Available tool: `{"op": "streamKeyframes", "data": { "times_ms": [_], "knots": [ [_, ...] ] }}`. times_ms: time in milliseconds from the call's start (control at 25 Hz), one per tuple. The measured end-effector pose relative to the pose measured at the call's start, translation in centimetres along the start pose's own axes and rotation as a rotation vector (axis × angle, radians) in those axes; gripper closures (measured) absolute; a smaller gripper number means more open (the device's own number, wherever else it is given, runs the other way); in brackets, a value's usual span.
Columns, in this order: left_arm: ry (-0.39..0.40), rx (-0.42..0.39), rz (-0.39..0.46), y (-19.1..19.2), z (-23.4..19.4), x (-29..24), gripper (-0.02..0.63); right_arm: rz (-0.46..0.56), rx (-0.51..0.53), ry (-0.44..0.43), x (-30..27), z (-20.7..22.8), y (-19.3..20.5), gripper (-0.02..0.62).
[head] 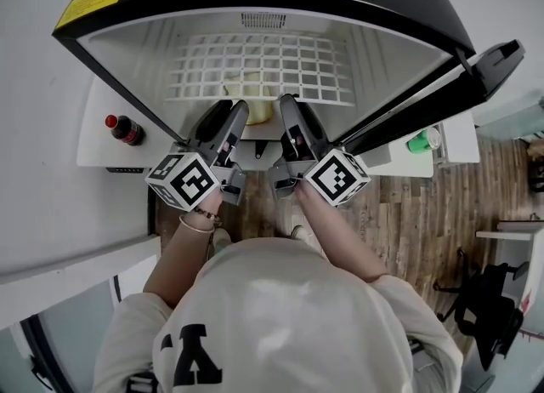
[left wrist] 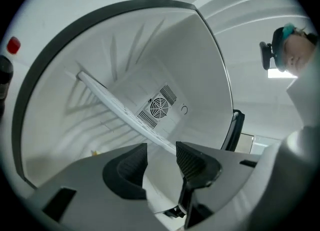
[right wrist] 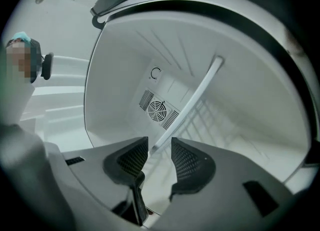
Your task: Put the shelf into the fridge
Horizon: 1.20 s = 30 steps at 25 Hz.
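Shelf (head: 259, 68) inside the open fridge (head: 127, 55), both grippers slack.
The white grid shelf lay across the fridge's interior, at 12 o'clock from the grippers in the head view. The left gripper (left wrist: 161, 154) and the right gripper (right wrist: 159, 150) each held their jaws apart, with the shelf's front rim at the tips and no pad pressing on it.

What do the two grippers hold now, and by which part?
Nothing. Left gripper and right gripper are open at the front edge of the white wire shelf.

Cream sweatshirt (head: 289, 298) bearing dark lettering, bracelets (head: 197, 223) on left wrist.
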<state>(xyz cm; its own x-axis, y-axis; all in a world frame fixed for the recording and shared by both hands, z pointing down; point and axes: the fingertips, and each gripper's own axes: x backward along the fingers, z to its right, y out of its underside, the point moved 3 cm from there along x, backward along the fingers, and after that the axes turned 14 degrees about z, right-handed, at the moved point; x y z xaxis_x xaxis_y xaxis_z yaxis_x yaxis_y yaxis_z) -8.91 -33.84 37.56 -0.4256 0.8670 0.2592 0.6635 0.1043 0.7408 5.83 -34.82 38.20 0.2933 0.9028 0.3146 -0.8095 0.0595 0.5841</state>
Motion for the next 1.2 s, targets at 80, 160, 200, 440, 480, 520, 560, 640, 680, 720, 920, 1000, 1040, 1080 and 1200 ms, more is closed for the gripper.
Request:
{"op": "streamKeyframes", "data": {
  "times_ms": [80, 160, 200, 440, 480, 520, 560, 640, 680, 720, 920, 1000, 1040, 1080, 1200],
  "knots": [
    [-0.003, -0.032, -0.009, 0.4, 0.3, 0.9, 0.44, -0.006, 0.031, -0.007, 1.0, -0.5, 0.1, 0.437],
    [0.0, -0.067, -0.013, 0.8, 0.9, 1.8, 0.442, -0.009, 0.077, -0.04, 1.9, -1.4, 0.0, 0.439],
    [0.005, -0.088, -0.016, 0.9, 1.2, 2.1, 0.442, -0.011, 0.106, -0.063, 2.3, -1.9, 0.1, 0.441],
    [0.02, -0.182, -0.037, 0.9, 2.4, 3.5, 0.46, -0.023, 0.252, -0.207, 4.1, -4.7, 0.5, 0.523],
    [0.027, -0.196, -0.039, 0.9, 2.6, 3.7, 0.472, -0.02, 0.264, -0.22, 4.2, -5.0, 0.6, 0.527],
    [0.034, -0.212, -0.038, 0.8, 2.8, 3.8, 0.487, -0.019, 0.275, -0.228, 4.3, -5.2, 0.7, 0.529],
    [0.041, -0.228, -0.035, 0.7, 3.0, 4.1, 0.503, -0.024, 0.284, -0.234, 4.4, -5.5, 0.9, 0.532],
    [0.052, -0.257, -0.026, 0.4, 3.3, 4.6, 0.529, -0.057, 0.301, -0.244, 4.5, -5.8, 1.8, 0.538],
    [0.055, -0.268, -0.021, 0.3, 3.3, 4.8, 0.538, -0.079, 0.318, -0.249, 4.5, -6.0, 2.2, 0.541],
    [0.059, -0.28, -0.018, 0.0, 3.3, 4.9, 0.55, -0.098, 0.343, -0.253, 4.5, -6.2, 2.7, 0.543],
    [0.098, -0.329, -0.034, -1.2, 3.2, 6.1, 0.595, -0.119, 0.4, -0.271, 4.6, -8.1, 4.5, 0.551],
    [0.119, -0.329, -0.057, -1.6, 3.1, 6.7, 0.6, -0.125, 0.393, -0.265, 4.6, -8.9, 5.4, 0.552],
    [0.13, -0.329, -0.07, -1.8, 3.1, 7.0, 0.6, -0.126, 0.389, -0.259, 4.7, -9.3, 5.9, 0.552],
    [0.142, -0.33, -0.082, -2.0, 3.0, 7.5, 0.6, -0.126, 0.384, -0.251, 4.9, -9.7, 6.4, 0.552],
    [0.174, -0.336, -0.104, -2.8, 2.6, 9.0, 0.6, -0.113, 0.372, -0.225, 5.5, -10.6, 7.8, 0.552]
  ]
}}
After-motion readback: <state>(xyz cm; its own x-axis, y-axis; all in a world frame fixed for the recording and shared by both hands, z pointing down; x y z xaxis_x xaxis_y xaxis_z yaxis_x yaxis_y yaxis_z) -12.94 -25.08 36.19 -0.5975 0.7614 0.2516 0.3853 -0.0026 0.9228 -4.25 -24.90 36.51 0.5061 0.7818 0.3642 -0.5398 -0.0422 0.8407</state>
